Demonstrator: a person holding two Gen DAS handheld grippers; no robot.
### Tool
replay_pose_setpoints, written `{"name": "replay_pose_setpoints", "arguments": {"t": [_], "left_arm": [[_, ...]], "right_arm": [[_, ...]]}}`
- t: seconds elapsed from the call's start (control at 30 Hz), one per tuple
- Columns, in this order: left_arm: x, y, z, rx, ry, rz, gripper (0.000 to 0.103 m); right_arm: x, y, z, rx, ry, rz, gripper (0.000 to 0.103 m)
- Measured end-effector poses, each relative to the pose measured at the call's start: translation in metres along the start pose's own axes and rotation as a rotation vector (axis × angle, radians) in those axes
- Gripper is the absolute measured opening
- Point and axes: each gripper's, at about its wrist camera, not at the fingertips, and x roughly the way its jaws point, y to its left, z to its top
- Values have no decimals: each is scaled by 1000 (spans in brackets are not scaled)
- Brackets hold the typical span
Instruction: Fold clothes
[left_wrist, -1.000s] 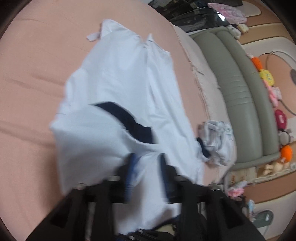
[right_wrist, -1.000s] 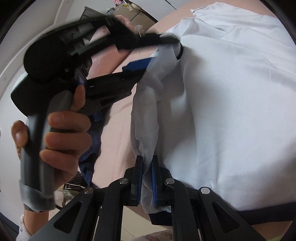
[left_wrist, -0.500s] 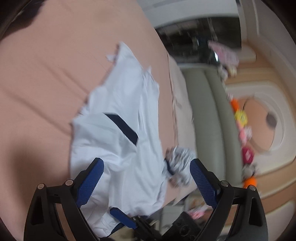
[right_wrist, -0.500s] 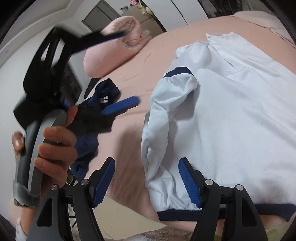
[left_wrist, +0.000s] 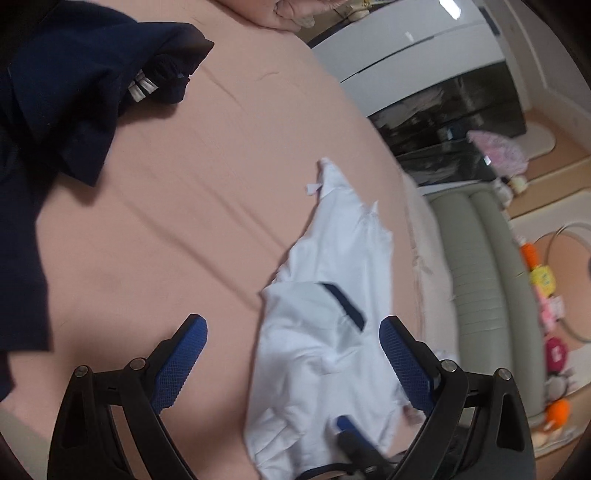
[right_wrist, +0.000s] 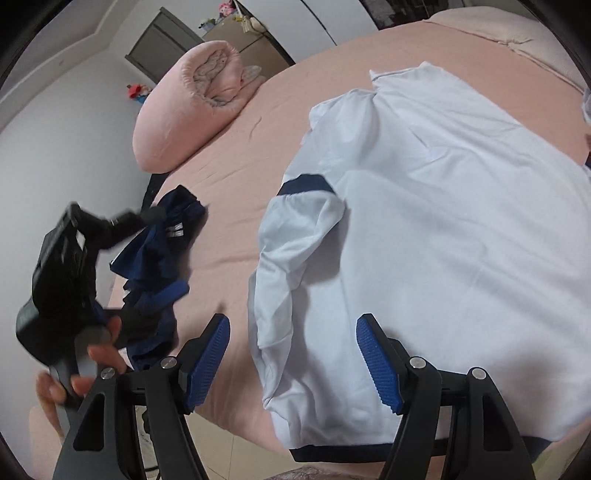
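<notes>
**Both grippers released above a white shirt on the bed**

In the right wrist view, the right gripper (right_wrist: 293, 363) hangs with its blue-padded jaws spread wide and nothing between them. The white shirt (right_wrist: 436, 240) lies flat on the pink bed (right_wrist: 229, 177), filling the frame from 12 to 4 o'clock of the gripper; its near hem runs just under the right-hand finger. The left gripper (right_wrist: 147, 254) shows at 9 o'clock, held in a hand (right_wrist: 88, 365), jaws apart and empty, over a crumpled navy garment (right_wrist: 159, 251) well apart from the shirt.

In the left wrist view, the left gripper (left_wrist: 293, 363) is likewise spread and empty; the shirt (left_wrist: 325, 332) lies between its fingers and stretches toward 1 o'clock, while the navy garment (left_wrist: 66, 92) sits at 10 o'clock.

The left gripper is motion-blurred in the right view, and the shirt's lower edge is cut off by the gripper frame. Its far sleeve cannot be made out. A blue-tipped part at the bottom of the left view is too blurred to identify.

The shirt is white with a navy hem band. One sleeve, with a navy cuff (right_wrist: 306, 182), is folded inward across the body. The collar points toward the far side of the bed, and the fabric lies mostly smooth with soft creases.
</notes>
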Motion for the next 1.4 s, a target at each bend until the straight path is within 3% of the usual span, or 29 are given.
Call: {"name": "replay_pose_setpoints", "arguments": {"t": [0.13,0.33,0.67,1.1,1.23,1.4], "left_arm": [[10,-6,-11,9,50,4,95],[18,-9,-30,44,90,79,95],[25,-15,-42,175,63,329,95],[44,-32,-56,348,100,439,95],[52,-39,-60,405,100,482,95],[61,-40,-62,436,109,540,95]], "right_arm": [[1,4,9,-4,-9,-38,71],[-7,0,19,-2,-3,-67,71],[-5,-14,42,45,26,-81,71],[28,-42,57,351,135,281,71],[41,-39,65,359,138,292,71],[68,-39,71,390,222,232,71]]}}
